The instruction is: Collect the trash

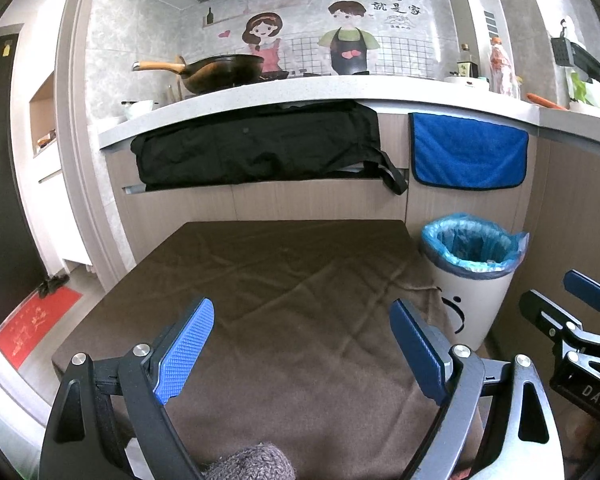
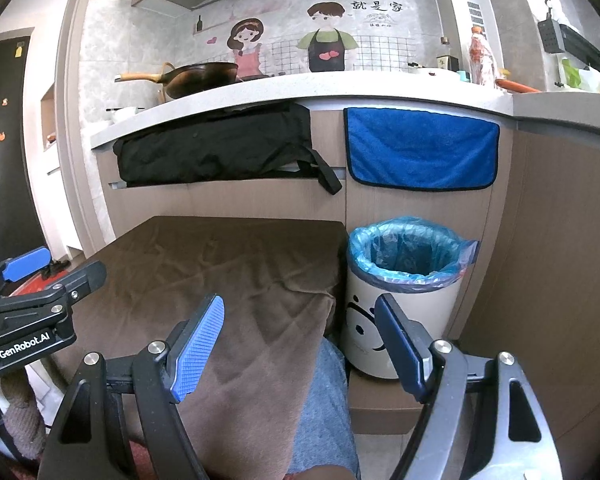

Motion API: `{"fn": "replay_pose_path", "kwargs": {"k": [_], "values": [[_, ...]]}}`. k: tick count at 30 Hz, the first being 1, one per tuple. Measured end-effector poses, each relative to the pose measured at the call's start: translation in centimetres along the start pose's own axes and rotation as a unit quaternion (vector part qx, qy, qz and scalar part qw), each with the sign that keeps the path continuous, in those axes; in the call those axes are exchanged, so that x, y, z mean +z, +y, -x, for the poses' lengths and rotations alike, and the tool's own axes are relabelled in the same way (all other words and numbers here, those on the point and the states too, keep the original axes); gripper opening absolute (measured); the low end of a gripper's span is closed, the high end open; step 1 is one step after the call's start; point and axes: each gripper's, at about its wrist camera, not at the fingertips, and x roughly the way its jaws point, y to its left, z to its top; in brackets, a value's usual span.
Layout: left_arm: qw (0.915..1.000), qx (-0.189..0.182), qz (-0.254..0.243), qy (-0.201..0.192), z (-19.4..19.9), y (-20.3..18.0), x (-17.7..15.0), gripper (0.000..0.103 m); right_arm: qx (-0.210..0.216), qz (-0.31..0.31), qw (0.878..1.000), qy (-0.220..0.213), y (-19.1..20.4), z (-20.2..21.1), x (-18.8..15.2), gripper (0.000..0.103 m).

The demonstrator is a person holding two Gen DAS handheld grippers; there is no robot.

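Observation:
A white trash bin with a smiley face and a blue liner bag stands on the floor at the right of a low table under a brown cloth. It also shows in the right wrist view, next to the brown cloth. My left gripper is open and empty above the cloth. My right gripper is open and empty over the table's right edge, just before the bin. No trash shows on the cloth. Each gripper shows at the edge of the other's view.
A kitchen counter runs behind, with a wok, bottles and a carrot on it. A black bag and a blue towel hang from its front. A red mat lies on the floor at left.

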Motion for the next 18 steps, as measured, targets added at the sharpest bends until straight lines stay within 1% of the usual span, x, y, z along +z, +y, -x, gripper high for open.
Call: {"fn": "replay_pose_path", "kwargs": {"k": [18], "values": [[1.0000,0.003,0.002,0.000,0.27,-0.57,0.00,0.090,-0.001,-0.001,1.000,-0.002,-0.24,0.26,0.30,0.076]]}}
